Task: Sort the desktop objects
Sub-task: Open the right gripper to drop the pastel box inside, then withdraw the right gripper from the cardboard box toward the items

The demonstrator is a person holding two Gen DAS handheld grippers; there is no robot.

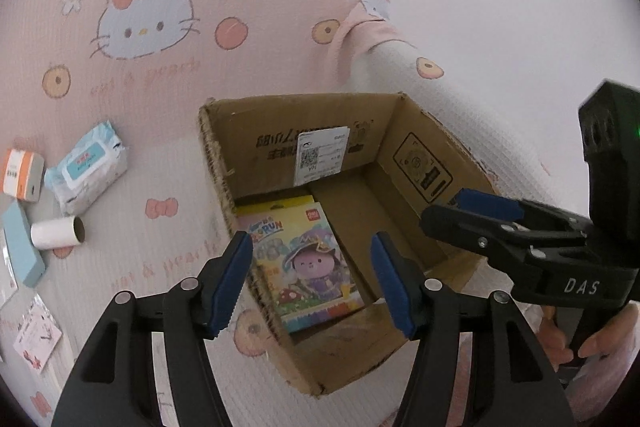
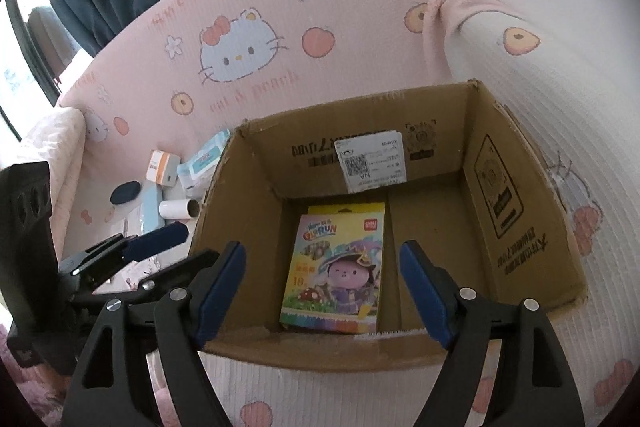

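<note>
Hovering both spread, empty grippers, left gripper (image 1: 312, 279) and right gripper (image 2: 322, 293), over the cardboard box (image 2: 520, 187); crayon pack (image 2: 338, 267) lay flat inside, sorted.

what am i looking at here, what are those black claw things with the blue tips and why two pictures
Those are two hand-held grippers, each worked by a person's hand, with a camera mounted on each looking along its fingers. That is why there are two pictures: one from the left hand-held gripper, one from the right hand-held gripper. Each also shows in the other's picture, off to the side. Both stand open and hold nothing.

Below them is an open cardboard box on a pink cartoon-cat cover. A colourful crayon box lies flat inside it. Still outside, to the left: a pack of wet wipes, a small orange and white box, a white roll with a cardboard core and a light blue flat item.
</note>
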